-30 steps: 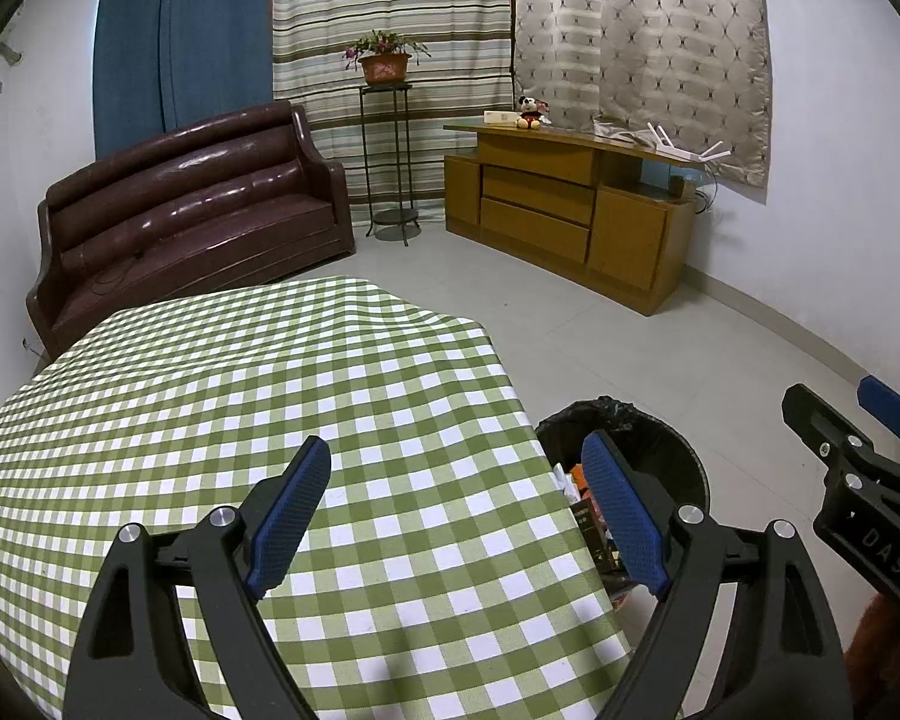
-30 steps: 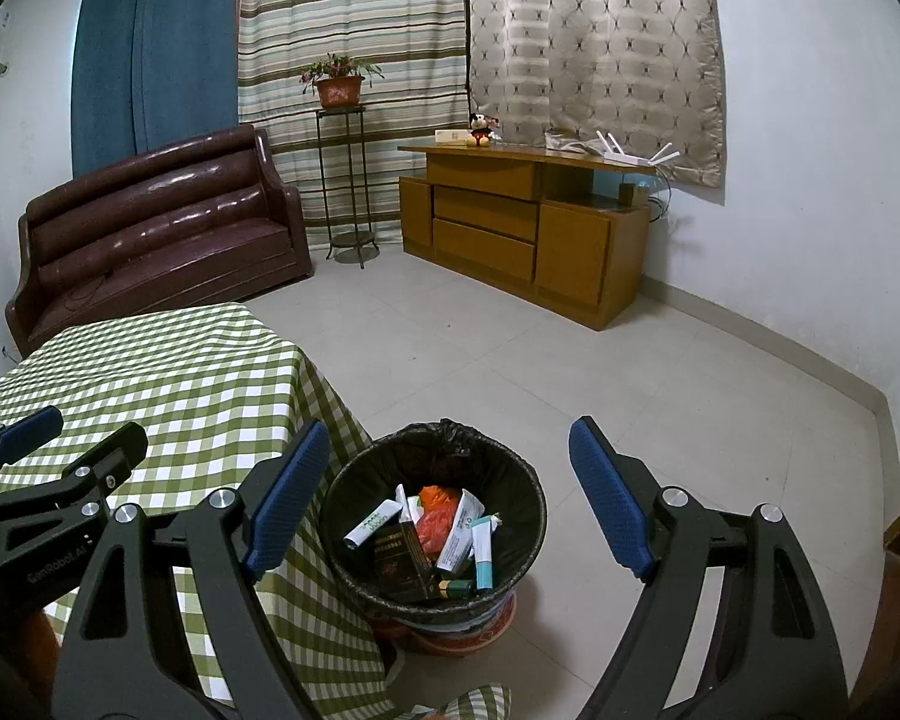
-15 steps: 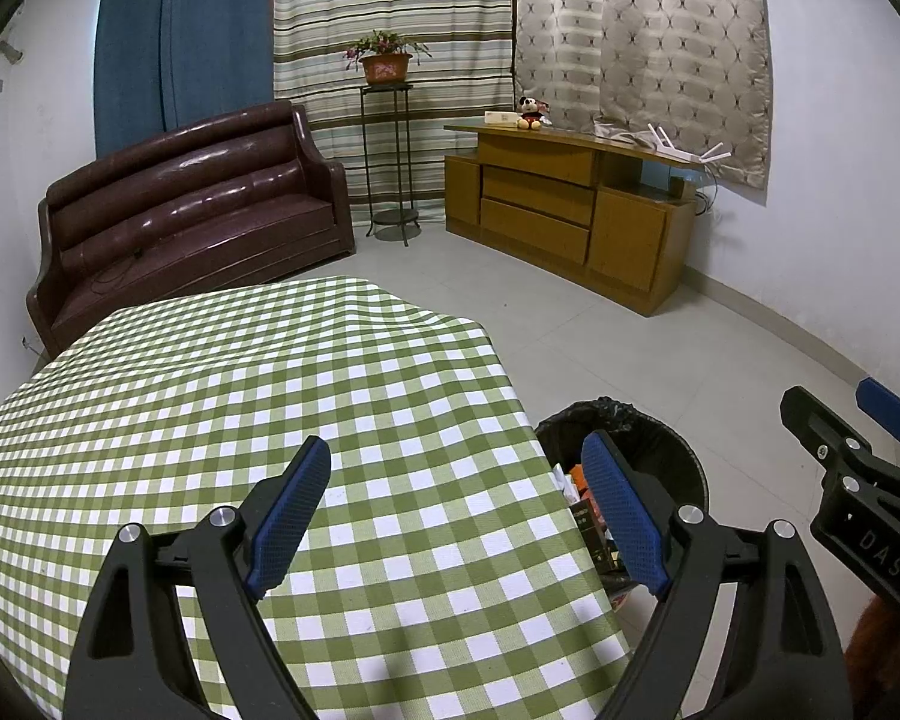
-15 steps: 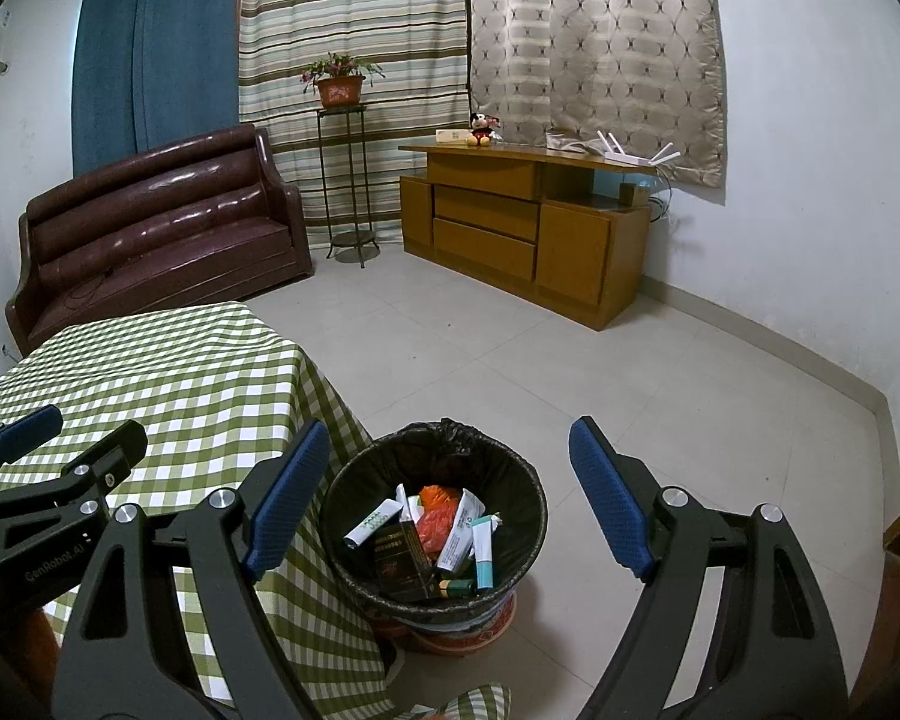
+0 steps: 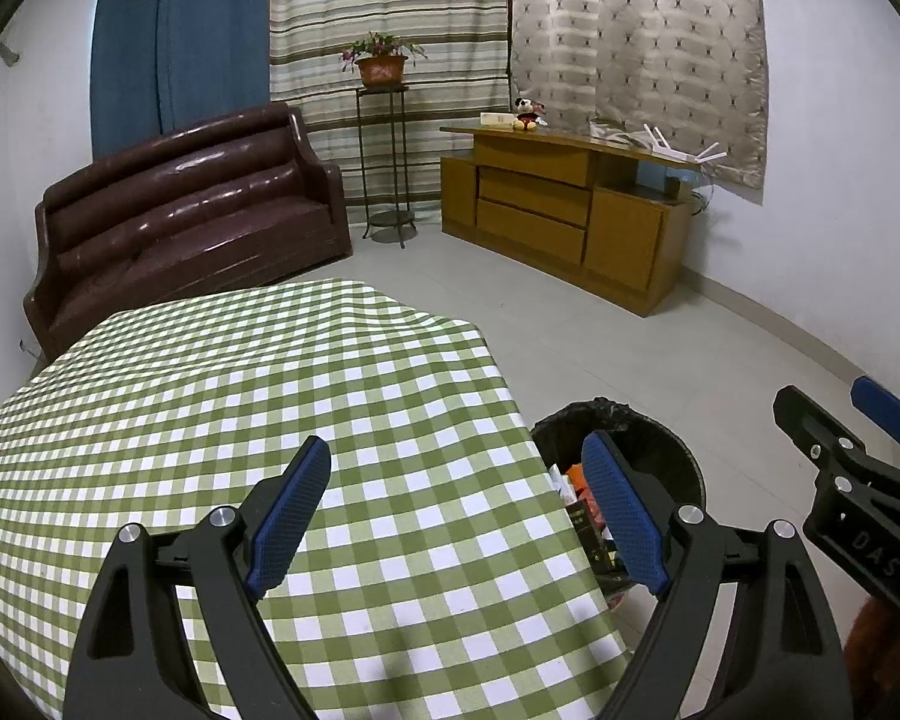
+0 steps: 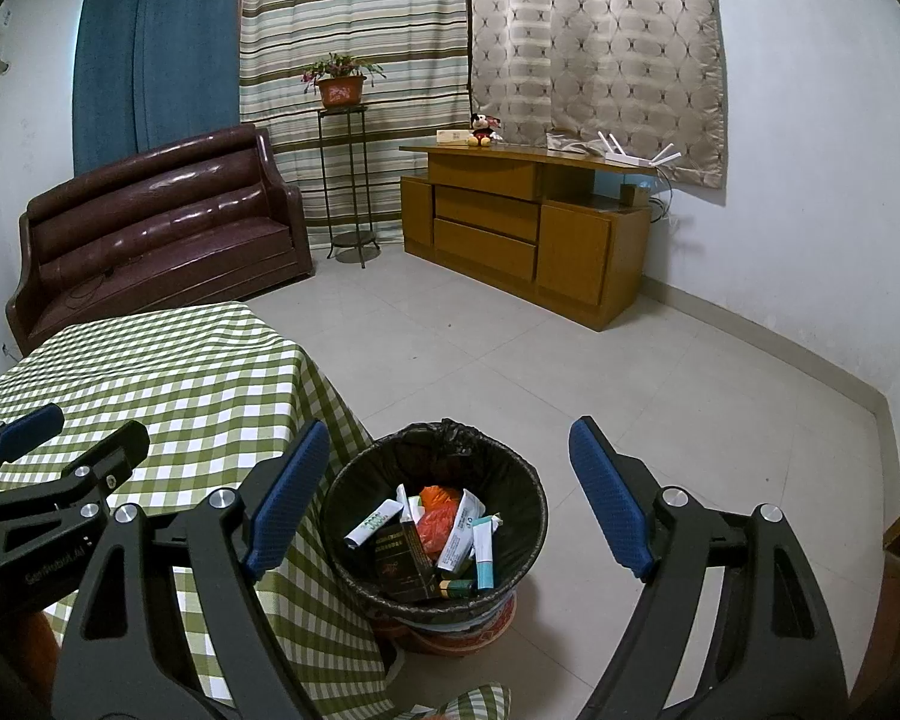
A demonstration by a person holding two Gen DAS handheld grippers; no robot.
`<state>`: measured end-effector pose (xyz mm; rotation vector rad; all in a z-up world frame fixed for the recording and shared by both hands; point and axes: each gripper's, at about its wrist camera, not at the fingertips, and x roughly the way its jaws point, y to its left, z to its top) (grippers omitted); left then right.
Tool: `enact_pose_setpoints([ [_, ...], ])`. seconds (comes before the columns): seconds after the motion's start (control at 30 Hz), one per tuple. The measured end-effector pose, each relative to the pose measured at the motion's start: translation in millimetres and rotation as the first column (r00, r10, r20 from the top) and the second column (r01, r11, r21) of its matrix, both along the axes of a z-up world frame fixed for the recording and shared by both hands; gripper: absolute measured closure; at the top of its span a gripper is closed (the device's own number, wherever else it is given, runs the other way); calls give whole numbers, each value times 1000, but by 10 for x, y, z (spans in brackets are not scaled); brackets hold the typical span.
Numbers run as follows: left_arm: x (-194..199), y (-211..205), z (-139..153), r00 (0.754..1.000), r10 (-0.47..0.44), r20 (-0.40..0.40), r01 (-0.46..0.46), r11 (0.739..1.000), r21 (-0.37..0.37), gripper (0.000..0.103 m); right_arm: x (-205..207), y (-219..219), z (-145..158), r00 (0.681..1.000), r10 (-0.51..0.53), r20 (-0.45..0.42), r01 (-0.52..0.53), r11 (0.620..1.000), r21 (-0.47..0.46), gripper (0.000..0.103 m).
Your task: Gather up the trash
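Note:
A black-lined trash bin (image 6: 513, 483) stands on the floor beside the table's right edge and holds several tubes, a dark box (image 6: 403, 558) and orange wrappers. It also shows in the left wrist view (image 5: 660, 450). My right gripper (image 6: 450, 450) is open and empty, above the bin. My left gripper (image 5: 456, 468) is open and empty, above the table's green checked cloth (image 5: 210, 408) near its right edge. Each gripper shows at the edge of the other's view. No trash shows on the cloth.
A brown leather sofa (image 5: 192, 210) stands behind the table. A plant stand (image 5: 384, 138) and a wooden cabinet (image 5: 570, 210) line the far wall. Tiled floor (image 6: 630, 372) lies to the right of the bin.

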<state>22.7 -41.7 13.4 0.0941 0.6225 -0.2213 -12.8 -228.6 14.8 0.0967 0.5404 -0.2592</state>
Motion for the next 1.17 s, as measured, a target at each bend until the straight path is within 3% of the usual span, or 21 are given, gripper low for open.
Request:
enact_pose_setpoints([
  [0.87, 8, 5, 5, 1000, -20, 6, 20, 1000, -13, 19, 1, 11, -8, 1000, 0, 1, 0, 1000, -1, 23],
  [1.17, 68, 118, -18, 1000, -4, -31, 3, 1000, -26, 19, 6, 42, -4, 1000, 6, -1, -6, 1000, -5, 23],
])
